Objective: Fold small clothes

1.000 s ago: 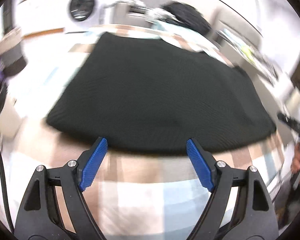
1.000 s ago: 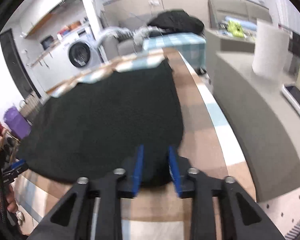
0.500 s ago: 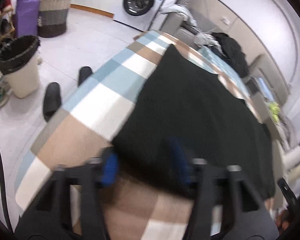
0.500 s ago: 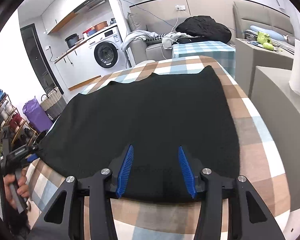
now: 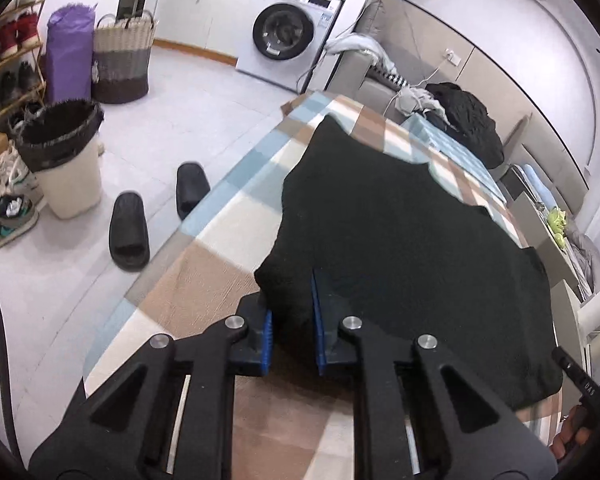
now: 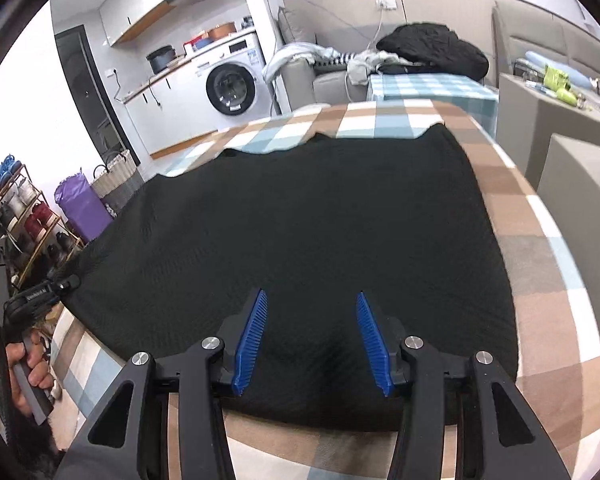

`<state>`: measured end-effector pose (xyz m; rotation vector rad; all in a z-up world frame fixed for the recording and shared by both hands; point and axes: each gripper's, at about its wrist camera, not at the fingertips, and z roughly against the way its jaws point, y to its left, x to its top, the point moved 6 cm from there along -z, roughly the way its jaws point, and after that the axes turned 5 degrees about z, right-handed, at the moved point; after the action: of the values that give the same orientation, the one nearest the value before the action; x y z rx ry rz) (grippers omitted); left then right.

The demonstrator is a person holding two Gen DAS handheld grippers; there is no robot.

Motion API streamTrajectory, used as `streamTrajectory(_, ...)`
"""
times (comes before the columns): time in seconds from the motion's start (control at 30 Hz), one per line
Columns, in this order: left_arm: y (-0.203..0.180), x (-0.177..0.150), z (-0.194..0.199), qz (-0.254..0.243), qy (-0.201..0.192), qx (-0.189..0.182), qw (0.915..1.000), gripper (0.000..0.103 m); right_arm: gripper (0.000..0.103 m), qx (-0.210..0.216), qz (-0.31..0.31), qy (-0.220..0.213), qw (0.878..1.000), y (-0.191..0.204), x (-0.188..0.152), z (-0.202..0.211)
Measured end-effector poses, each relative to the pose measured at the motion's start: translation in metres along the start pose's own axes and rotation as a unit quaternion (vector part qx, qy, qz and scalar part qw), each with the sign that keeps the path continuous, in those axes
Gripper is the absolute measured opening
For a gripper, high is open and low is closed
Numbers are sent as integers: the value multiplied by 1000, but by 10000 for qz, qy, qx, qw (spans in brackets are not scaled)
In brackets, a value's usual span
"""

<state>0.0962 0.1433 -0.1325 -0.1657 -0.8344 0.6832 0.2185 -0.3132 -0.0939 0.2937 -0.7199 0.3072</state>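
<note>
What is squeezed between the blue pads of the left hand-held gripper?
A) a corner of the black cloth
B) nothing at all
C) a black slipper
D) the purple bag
A: in the left wrist view the left hand-held gripper is closing, its blue pads pinching a bunched corner of the black cloth on the checked table.

White washing machine (image 5: 286, 38) against the far wall, under a countertop. Left of it: woven basket (image 5: 123, 60), purple bag (image 5: 69, 54), shoe rack (image 5: 8, 72). Nearer than it, on pale tiled floor (image 5: 172, 128): lined waste bin (image 5: 64, 160), two black slippers (image 5: 156, 212). Right of it: grey sofa (image 6: 332, 76) heaped with clothes. Bright, even light.
</note>
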Motion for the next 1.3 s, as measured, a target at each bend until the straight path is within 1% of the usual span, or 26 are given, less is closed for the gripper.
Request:
streamTrajectory(0.03,-9,4,4,-117,-102,-25,9999,12,48,-8,9,-23,10000,0,0,2)
streamTrajectory(0.1,-29,12,13,-343,-272,-194,9989,11,48,-1,-12,-53,10000,-2,-1,4)
streamTrajectory(0.13,-48,17,17,-491,-327,-421,9974,11,48,-21,-39,-66,10000,-3,-2,7)
streamTrajectory(0.2,-79,24,23,-777,-406,-730,9935,11,48,-41,-71,-83,9999,-7,-3,11)
streamTrajectory(0.23,-110,25,27,-1117,-474,-988,9877,11,48,-67,-99,-109,9999,-9,-3,13)
streamTrajectory(0.33,-180,15,34,-1824,-520,-1566,9693,10,49,-108,-170,-181,9996,-12,-2,21)
streamTrajectory(0.4,-225,-6,33,-2243,-341,-1954,9541,10,49,-149,-249,-219,9993,-17,-4,26)
streamTrajectory(0.43,-251,-28,29,-2523,-92,-2208,9421,10,49,-173,-274,-229,9992,-19,-4,28)
streamTrajectory(0.47,-262,-40,27,-2637,36,-2293,9369,10,50,-221,-307,-243,9990,-22,-4,30)
streamTrajectory(0.5,-276,-60,22,-2772,253,-2408,9298,11,50,-276,-342,-253,9987,-26,-5,32)
streamTrajectory(0.53,-286,-80,16,-2910,547,-2544,9207,11,51,-318,-389,-259,9984,-30,-7,34)
streamTrajectory(0.57,-291,-98,11,-3007,830,-2596,9140,11,51,-356,-476,-240,9979,-36,-8,35)
streamTrajectory(0.63,-290,-125,1,-3109,1348,-2498,9071,17,51,-356,-608,-164,9974,-42,-10,35)
streamTrajectory(0.67,-286,-131,0,-3099,1485,-2482,9057,19,51,-343,-640,-159,9972,-43,-10,36)
streamTrajectory(0.73,-275,-132,5,-2979,1526,-2622,9051,27,51,-183,-689,-176,9973,-43,-8,36)
streamTrajectory(0.77,-268,-127,11,-2895,1476,-2685,9068,31,51,-11,-740,-162,9971,-41,-5,34)
streamTrajectory(0.8,-261,-121,14,-2833,1415,-2680,9099,44,51,179,-785,-117,9967,-38,-2,31)
streamTrajectory(0.83,-252,-112,19,-2745,1315,-2650,9149,56,51,331,-809,-81,9961,-33,0,27)
streamTrajectory(0.9,-233,-89,27,-2539,1032,-2565,9269,67,51,788,-889,36,9929,-21,5,15)
streamTrajectory(0.97,-214,-65,25,-2437,830,-2460,9345,69,51,1168,-978,188,9881,-7,9,1)
streamTrajectory(1.03,-193,-47,21,-2368,660,-2210,9438,69,51,1453,-1099,385,9825,6,10,-16)
streamTrajectory(1.1,-170,-34,13,-2217,616,-1996,9525,69,51,1535,-1167,553,9797,15,10,-31)
streamTrajectory(1.17,-153,-19,10,-2102,596,-1902,9571,69,49,1528,-1177,685,9788,23,9,-44)
streamTrajectory(1.2,-146,-16,6,-2062,585,-1832,9594,69,45,1569,-1193,724,9777,25,8,-49)
streamTrajectory(1.27,-135,-10,3,-1990,620,-1738,9625,69,18,1455,-1126,863,9791,28,7,-58)
streamTrajectory(1.3,-130,-7,2,-1955,639,-1736,9631,69,11,1313,-1060,919,9814,30,6,-62)
